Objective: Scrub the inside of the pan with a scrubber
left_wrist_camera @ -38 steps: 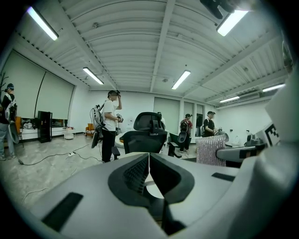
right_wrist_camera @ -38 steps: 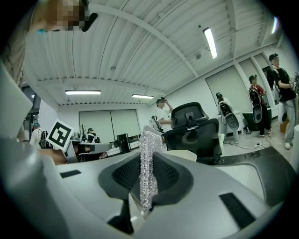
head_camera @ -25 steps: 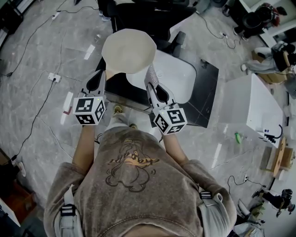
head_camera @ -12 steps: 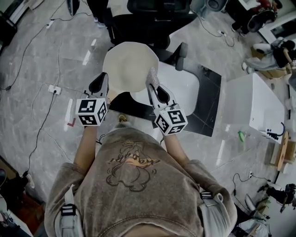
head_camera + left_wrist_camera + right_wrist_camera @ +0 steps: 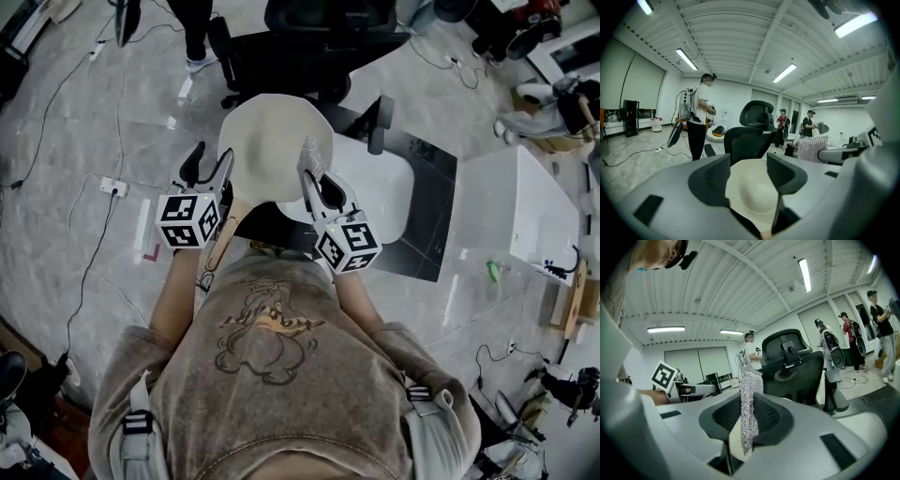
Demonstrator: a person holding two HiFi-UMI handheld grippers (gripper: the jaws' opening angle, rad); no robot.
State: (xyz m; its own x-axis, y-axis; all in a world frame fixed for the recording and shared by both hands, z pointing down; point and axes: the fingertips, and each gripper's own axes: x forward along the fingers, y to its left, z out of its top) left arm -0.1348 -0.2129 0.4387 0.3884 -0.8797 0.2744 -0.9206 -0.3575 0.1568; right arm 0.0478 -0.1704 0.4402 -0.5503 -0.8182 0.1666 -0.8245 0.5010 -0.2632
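Observation:
A cream pan [image 5: 272, 141] hangs over the near-left edge of a white table [image 5: 380, 192]. Its pale handle [image 5: 223, 236] runs back past my left gripper's marker cube. My left gripper [image 5: 208, 165] has just been opening and its jaws stand wide. The pan [image 5: 757, 192] sits between the fingers [image 5: 710, 180], and no pad visibly presses on it. My right gripper [image 5: 314, 176] is shut on a silver mesh scrubber [image 5: 311, 153] beside the pan's right rim. In the right gripper view the scrubber [image 5: 749, 404] stands upright between the closed jaws.
A black office chair [image 5: 319, 42] stands just beyond the pan. A black mat [image 5: 429, 211] lies under the table, and a second white table [image 5: 539, 216] is at the right. Cables [image 5: 89, 253] trail over the floor at left. Several people [image 5: 699, 117] stand farther off.
Both grippers have moved forward toward the chair, carrying the pan and the scrubber. The left jaws have gone from closed to wide apart, and the pan's handle now shows beside the left cube.

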